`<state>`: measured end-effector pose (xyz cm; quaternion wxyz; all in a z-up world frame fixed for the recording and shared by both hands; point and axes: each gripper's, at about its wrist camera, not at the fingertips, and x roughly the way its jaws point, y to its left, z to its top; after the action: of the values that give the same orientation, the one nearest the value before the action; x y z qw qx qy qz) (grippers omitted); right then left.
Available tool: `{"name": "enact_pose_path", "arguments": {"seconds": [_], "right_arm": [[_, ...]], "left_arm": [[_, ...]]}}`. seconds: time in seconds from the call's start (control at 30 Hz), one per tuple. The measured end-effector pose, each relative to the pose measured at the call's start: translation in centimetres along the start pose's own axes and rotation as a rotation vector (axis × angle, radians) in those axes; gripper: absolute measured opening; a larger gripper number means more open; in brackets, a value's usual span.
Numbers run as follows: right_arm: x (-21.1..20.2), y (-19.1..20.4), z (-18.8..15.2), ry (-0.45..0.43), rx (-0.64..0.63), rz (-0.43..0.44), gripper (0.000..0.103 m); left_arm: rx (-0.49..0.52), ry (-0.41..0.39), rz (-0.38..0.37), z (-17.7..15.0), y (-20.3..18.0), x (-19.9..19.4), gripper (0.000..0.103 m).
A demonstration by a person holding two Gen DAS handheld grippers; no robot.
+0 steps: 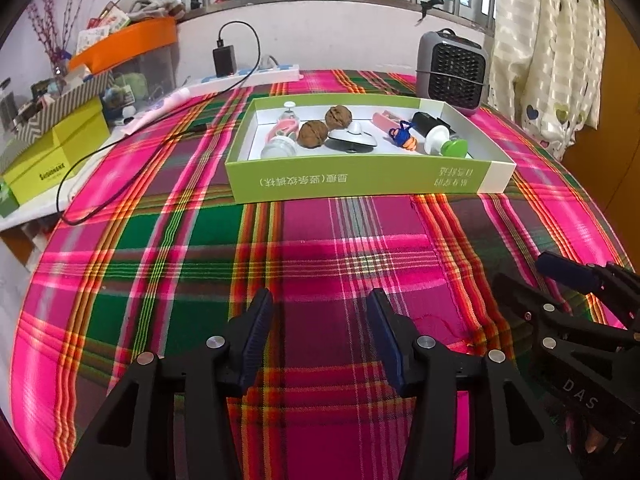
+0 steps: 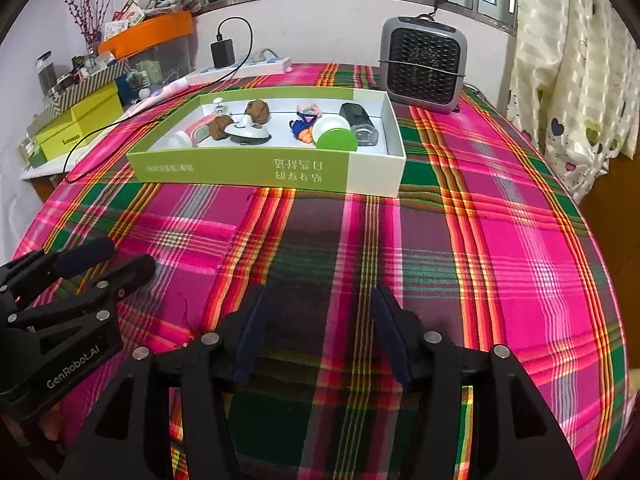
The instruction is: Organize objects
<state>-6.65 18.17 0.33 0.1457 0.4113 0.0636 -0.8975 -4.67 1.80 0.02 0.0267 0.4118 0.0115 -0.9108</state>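
A green and white box (image 1: pixel 360 184) (image 2: pixel 264 168) stands on the plaid cloth at the far side. In it lie two walnuts (image 1: pixel 313 133) (image 2: pixel 258 111), a white suction hook (image 1: pixel 354 137) (image 2: pixel 247 131), a pink and white item (image 1: pixel 285 128), a small blue and orange figure (image 1: pixel 404 136) (image 2: pixel 302 125), a green and white round lid (image 1: pixel 452 146) (image 2: pixel 336 138) and a black and clear case (image 2: pixel 360 122). My left gripper (image 1: pixel 320 300) (image 2: pixel 116 258) is open and empty, well short of the box. My right gripper (image 2: pixel 320 296) (image 1: pixel 524 272) is open and empty, beside the left.
A grey fan heater (image 1: pixel 452 68) (image 2: pixel 424 64) stands behind the box at the right. A power strip (image 1: pixel 256 74) with a black charger and cable lies at the back left. Yellow-green boxes (image 1: pixel 56 152) and an orange-lidded bin (image 1: pixel 128 44) crowd the left side. A curtain (image 2: pixel 572 80) hangs at the right.
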Motion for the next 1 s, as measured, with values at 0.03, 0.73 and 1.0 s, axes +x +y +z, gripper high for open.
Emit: {"name": "enact_pose_path", "arguments": {"seconds": [0.03,0.73,1.0], "right_arm": [[-0.02,0.0,-0.02,0.0,0.002,-0.003,0.055],[-0.06,-0.01,-0.09,0.0,0.014,-0.017,0.055],[-0.07,-0.02,-0.07,0.0,0.014,-0.017,0.055]], "left_arm": [[0.0,0.001,0.002,-0.05,-0.07,-0.04,0.05],[-0.01,-0.001,0.013,-0.52,-0.34,-0.41,0.057],[-0.011,-0.002,0.014,-0.57,-0.37,-0.49,0.057]]}}
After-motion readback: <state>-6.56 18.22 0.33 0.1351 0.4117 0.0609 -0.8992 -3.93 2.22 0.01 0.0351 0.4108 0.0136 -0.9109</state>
